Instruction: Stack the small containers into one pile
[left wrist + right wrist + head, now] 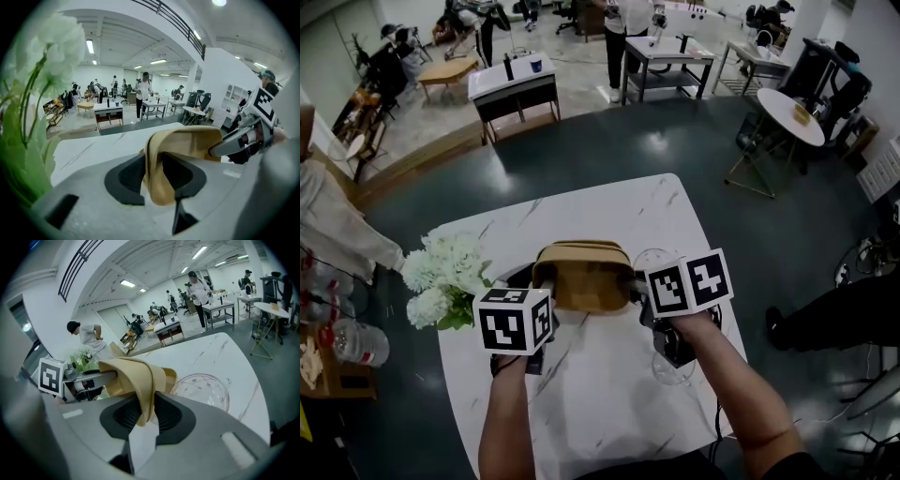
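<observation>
- Left gripper [154, 176]: jaws half closed, pinching the left wall of the tan containers [584, 275], which are held over the middle of the white table [609, 211].
- Right gripper [147, 411]: jaws clamped on the right wall, where two tan layers appear nested.
- Risk: the thin walls bow under the opposed grips. An uneven pull could jam the nest or slip a wall from the pads.
- Glass bowl [201, 387] stands just beyond, to the right; a dropped container could strike it.
- Flowers [445, 277] at the left edge could be brushed by a swing.

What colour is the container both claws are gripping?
Plain tan container, no pattern. It shows best in the head view.
</observation>
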Demonstrator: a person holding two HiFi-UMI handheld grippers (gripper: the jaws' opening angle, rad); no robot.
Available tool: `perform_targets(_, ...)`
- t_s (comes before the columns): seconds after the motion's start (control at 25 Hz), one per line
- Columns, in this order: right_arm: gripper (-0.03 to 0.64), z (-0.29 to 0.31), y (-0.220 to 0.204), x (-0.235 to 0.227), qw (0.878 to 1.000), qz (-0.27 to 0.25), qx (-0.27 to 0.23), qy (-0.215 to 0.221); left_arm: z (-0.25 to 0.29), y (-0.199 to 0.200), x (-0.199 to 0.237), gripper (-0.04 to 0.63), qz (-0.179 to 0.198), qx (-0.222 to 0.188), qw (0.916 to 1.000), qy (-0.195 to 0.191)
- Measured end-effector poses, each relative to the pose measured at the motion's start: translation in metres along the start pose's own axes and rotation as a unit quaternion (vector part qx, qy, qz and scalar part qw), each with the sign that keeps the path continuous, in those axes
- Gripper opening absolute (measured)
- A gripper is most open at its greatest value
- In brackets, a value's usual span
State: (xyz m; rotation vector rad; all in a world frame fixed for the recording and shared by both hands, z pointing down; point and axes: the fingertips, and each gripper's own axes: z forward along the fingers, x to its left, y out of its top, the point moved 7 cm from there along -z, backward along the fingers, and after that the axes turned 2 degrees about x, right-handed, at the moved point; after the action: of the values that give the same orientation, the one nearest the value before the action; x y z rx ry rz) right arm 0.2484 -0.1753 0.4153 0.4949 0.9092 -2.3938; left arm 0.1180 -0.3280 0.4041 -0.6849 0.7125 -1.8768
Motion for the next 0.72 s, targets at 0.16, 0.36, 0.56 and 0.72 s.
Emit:
perform_targets(0.16,0.074,0.002,0.001,-0.002,0.999,0.012,-0.029,-0.015,0.006,0.005,0.001,0.118,0.004,-0.025,0.9996,0.016)
perform_targets(0.36,0.078,0.007,0.003,0.002,0.998,0.023,-0.047,-0.024,0.014,0.009,0.007,0.121,0.006,-0.048,0.9983,0.031)
perform_targets(0.56,0.089,0.01,0.005,0.001,0.998,0.029,-0.045,-0.033,0.024,0.013,0.009,0.123,0.017,-0.039,0.9984,0.036)
perform_targets(0.72,0.114,0.014,-0.001,-0.001,0.999,0.03,-0.033,-0.016,0.035,0.008,0.009,0.123,0.036,-0.019,0.9979,0.049)
